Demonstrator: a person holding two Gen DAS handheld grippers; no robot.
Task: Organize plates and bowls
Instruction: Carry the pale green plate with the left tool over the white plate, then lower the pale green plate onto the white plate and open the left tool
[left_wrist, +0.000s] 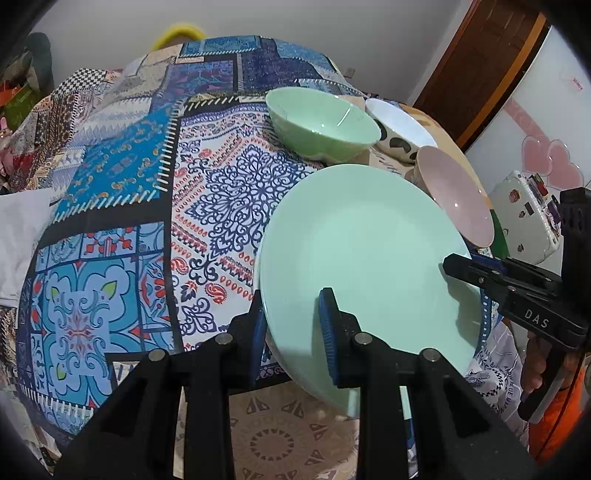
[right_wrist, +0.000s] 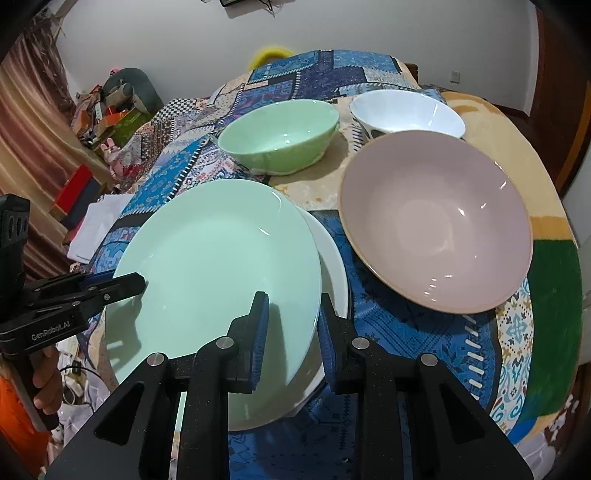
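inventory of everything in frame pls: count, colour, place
green plate: 1, mint, near table edge, on top of the white plate, both grippers at its rim
white plate: 1, white, under green plate
pink bowl: 1, pink, right of plates
green bowl: 1, light green, behind plates
white bowl: 1, white, dark-patterned outside, behind pink bowl
tablecloth: 1, blue patchwork, covers table
left gripper: 1, black, straddles plate's near-left rim
right gripper: 1, black, straddles plate's right rim

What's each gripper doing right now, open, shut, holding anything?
Left gripper: closed on the rim of the green plate.
Right gripper: fingers straddle the same plate's opposite rim; grip cannot be told.
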